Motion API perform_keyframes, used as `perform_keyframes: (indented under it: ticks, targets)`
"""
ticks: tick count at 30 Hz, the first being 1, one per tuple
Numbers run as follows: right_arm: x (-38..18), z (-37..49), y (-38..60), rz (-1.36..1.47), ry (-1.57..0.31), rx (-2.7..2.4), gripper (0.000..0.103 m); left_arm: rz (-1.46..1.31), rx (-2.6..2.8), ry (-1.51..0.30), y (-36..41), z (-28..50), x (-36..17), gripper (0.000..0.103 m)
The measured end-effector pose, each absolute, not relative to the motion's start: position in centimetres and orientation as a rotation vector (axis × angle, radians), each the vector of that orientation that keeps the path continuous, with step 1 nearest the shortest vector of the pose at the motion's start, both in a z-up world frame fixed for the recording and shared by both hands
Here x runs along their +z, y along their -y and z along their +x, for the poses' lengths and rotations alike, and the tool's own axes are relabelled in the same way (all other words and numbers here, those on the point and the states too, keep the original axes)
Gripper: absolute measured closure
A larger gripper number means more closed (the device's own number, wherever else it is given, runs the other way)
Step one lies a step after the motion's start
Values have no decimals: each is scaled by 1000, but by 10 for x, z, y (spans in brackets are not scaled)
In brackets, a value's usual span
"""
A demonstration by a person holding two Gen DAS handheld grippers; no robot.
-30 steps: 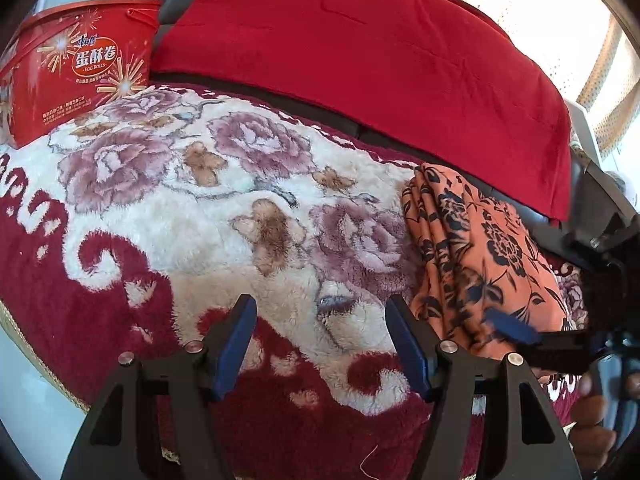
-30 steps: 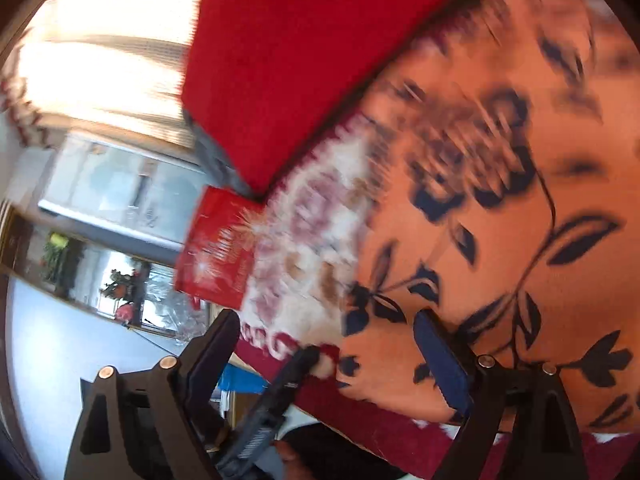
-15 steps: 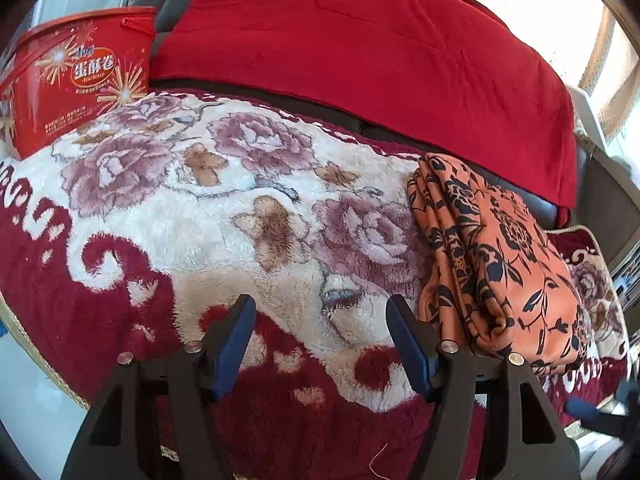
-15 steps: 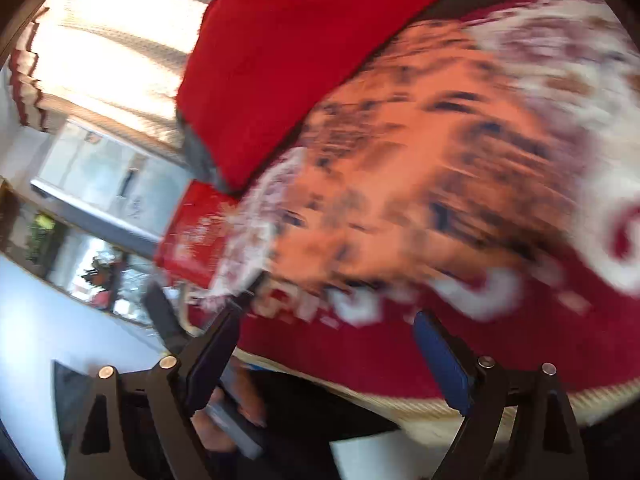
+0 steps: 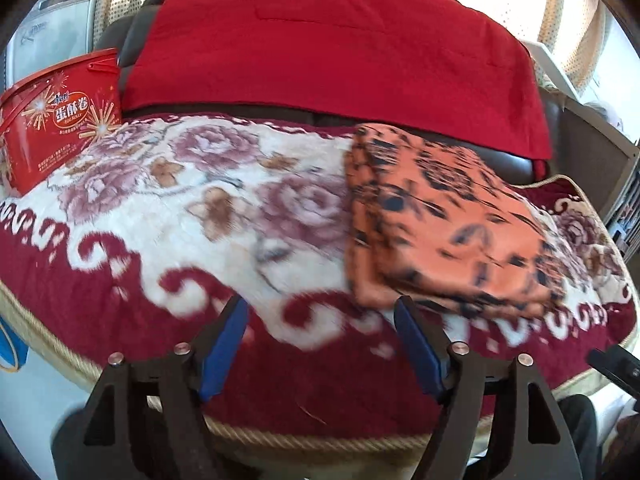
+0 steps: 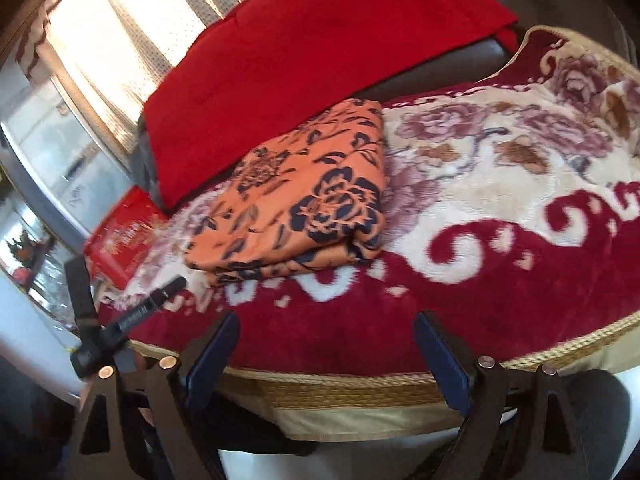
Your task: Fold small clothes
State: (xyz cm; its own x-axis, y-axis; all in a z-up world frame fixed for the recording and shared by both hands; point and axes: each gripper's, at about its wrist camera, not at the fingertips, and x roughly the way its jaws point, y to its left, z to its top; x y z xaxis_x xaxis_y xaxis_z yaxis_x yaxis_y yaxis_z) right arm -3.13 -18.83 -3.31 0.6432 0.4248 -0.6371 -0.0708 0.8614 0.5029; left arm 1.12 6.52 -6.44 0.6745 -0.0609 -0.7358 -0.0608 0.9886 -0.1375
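An orange cloth with a dark flower print (image 5: pixel 444 220) lies folded into a flat rectangle on the floral plush blanket (image 5: pixel 192 200). In the right wrist view the folded cloth (image 6: pixel 304 200) sits left of the middle. My left gripper (image 5: pixel 322 320) is open and empty, above the blanket's front border, just short of the cloth's near corner. My right gripper (image 6: pixel 326 340) is open and empty at the blanket's front edge, well back from the cloth. The left gripper's body (image 6: pixel 120 320) shows at the left of the right wrist view.
A red egg-roll tin (image 5: pixel 56 116) stands at the blanket's back left. A red blanket (image 5: pixel 332 60) drapes the dark sofa back behind. The plush blanket's gold braided hem (image 6: pixel 360 384) marks the front edge. Curtains and a window lie beyond.
Both grippers have pulled back from the folded cloth toward the blanket's front edge. The right gripper, which was right over the cloth, now views it from a distance. The cloth lies still.
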Motion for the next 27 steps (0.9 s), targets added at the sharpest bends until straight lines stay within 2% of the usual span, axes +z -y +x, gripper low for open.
perform_keyframes:
  ticks: [5, 6, 8, 10, 11, 13, 27]
  targets:
    - [-26, -35, 179, 383, -817, 250, 12, -140, 56, -864, -39, 2, -46, 24]
    - [-24, -35, 176, 350, -819, 228, 12, -132, 81, -845, -35, -1, -40, 22]
    - [-19, -36, 170, 297, -817, 195, 12, -118, 108, -809, -31, -5, -30, 10]
    - [-12, -36, 165, 245, -794, 170, 11, -96, 120, -771, -26, -9, -20, 8]
    - [-6, -37, 161, 208, -770, 144, 7, -85, 130, -771, -25, -9, -18, 7]
    - [2, -37, 156, 166, -746, 120, 2, -56, 146, -792, -23, -7, -15, 6]
    - [26, -22, 128, 67, -708, 39, 2, -15, 158, -766, -25, -7, -10, 3]
